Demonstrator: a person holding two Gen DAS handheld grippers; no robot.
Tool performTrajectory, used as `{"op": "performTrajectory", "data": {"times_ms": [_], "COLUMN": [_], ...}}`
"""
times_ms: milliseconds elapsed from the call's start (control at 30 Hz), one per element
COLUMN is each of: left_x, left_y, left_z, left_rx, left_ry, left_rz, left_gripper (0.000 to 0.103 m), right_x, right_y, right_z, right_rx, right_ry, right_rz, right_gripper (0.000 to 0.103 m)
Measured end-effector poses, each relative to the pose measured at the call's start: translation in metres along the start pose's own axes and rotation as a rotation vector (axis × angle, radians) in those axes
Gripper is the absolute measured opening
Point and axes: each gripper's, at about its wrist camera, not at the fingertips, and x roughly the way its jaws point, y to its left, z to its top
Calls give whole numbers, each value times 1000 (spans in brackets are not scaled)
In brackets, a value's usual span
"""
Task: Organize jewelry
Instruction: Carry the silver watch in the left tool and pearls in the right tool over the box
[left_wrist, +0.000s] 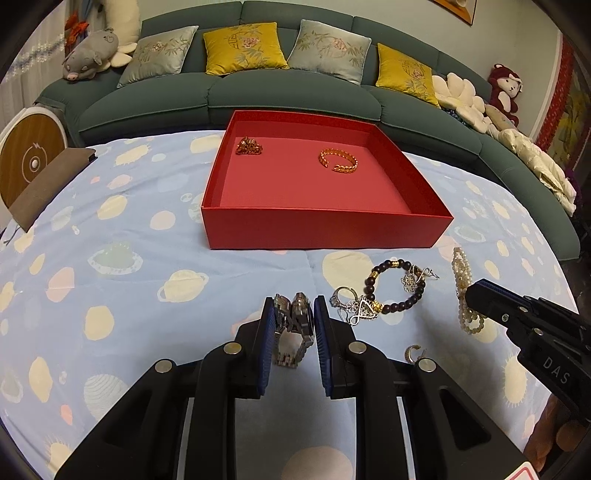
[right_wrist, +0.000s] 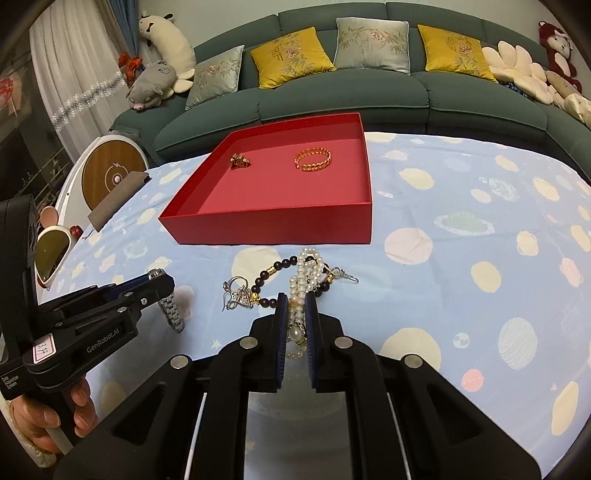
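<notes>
Home living room, long green sofa (left_wrist: 229, 96) with embroidered cushions (right_wrist: 291, 57), plush toys (left_wrist: 90, 53), window curtain (right_wrist: 70, 74), table under planet-print cloth (left_wrist: 110, 258)

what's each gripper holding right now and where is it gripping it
The left gripper grips the silver watch across its case, strap hanging below. The right gripper grips the pearl bracelet around mid-strand.

A planet-print blue cloth covers the bench (left_wrist: 110, 258), carrying a red tray (left_wrist: 325, 230), dark bead bracelet (left_wrist: 388, 291), silver trinkets (left_wrist: 351, 306) and an earring (left_wrist: 413, 353).
</notes>
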Motion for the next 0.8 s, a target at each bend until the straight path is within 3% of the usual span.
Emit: {"op": "performTrajectory", "data": {"times_ms": [333,533,667,800], "left_x": [-23,-36,-24,8], "left_y": [5,8,7,5], "left_z": [33,70,102,128], "left_rx": [-33,-10,5,9], "left_ry": [-82,-150,-182,-163], "left_rz": [-31,-19,7,23], "left_gripper": [16,16,16,16], "right_x": [-10,-5,12,38], "right_y": [14,18,9,-6], "right_z": [39,70,94,113], "right_rx": [-11,-21,8,47], "right_ry": [-92,-119,-108,-85], "right_rz": [12,19,26,35], "right_gripper": [9,9,9,9]}}
